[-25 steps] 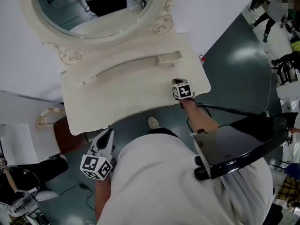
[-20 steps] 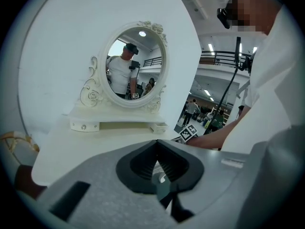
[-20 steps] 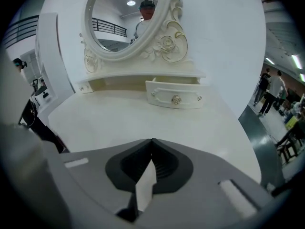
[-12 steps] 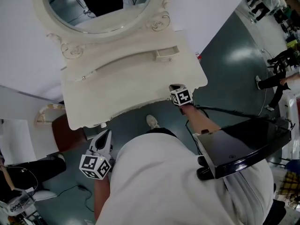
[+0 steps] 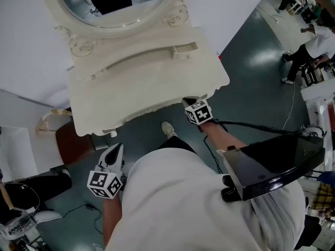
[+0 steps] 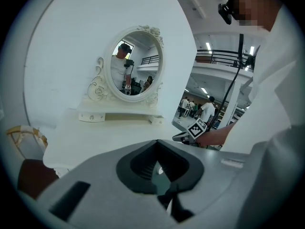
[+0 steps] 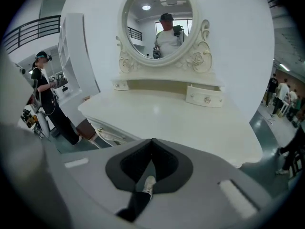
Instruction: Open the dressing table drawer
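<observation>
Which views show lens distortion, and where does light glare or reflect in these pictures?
Left gripper view and right gripper view: strong fisheye, black vignette at the corners. Head view: a bright glare patch on the grey floor; the mirror reflects the room. Right gripper view: the mirror reflects a person; the tabletop shows a soft sheen.

Head view: mirror [image 5: 118,9] cut off by top edge. Brown seat [image 5: 73,146] at left, partly hidden under the surface [image 5: 146,88]. Whatever lies beneath the surface's near edge is hidden. Right tongs [image 5: 188,101] tip overlaps that edge; contact cannot be told. Right gripper view: front panel [image 7: 108,134] partly behind the tongs' body, detail too small.
</observation>
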`<state>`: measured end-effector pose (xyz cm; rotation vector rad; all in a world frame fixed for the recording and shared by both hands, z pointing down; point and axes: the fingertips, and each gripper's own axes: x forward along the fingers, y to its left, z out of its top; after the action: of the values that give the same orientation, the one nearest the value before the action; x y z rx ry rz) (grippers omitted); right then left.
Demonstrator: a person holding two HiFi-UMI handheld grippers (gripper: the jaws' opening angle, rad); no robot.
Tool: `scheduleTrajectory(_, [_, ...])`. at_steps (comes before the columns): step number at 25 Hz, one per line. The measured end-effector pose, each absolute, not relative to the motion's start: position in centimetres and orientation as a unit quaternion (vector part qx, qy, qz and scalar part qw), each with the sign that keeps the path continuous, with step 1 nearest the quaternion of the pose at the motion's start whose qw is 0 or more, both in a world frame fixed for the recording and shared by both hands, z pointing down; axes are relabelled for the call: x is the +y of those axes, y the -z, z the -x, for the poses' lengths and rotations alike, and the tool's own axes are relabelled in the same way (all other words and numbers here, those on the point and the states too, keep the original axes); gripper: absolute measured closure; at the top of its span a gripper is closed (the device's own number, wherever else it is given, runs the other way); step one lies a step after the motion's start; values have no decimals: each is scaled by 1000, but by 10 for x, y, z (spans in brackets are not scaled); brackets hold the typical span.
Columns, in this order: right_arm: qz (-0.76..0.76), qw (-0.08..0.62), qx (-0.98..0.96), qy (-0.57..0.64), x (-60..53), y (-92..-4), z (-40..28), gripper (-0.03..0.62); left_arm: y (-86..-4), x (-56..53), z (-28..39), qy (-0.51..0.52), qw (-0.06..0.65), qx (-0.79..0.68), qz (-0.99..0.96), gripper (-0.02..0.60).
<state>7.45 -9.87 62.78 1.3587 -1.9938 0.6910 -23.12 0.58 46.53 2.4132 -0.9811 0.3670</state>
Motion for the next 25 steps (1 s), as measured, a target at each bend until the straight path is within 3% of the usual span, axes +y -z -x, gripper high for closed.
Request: scheduleTrajectory(25, [-448,305,-812,-218,-18,-597,42,595,-491,84,276,-130,257,-347,-892,580])
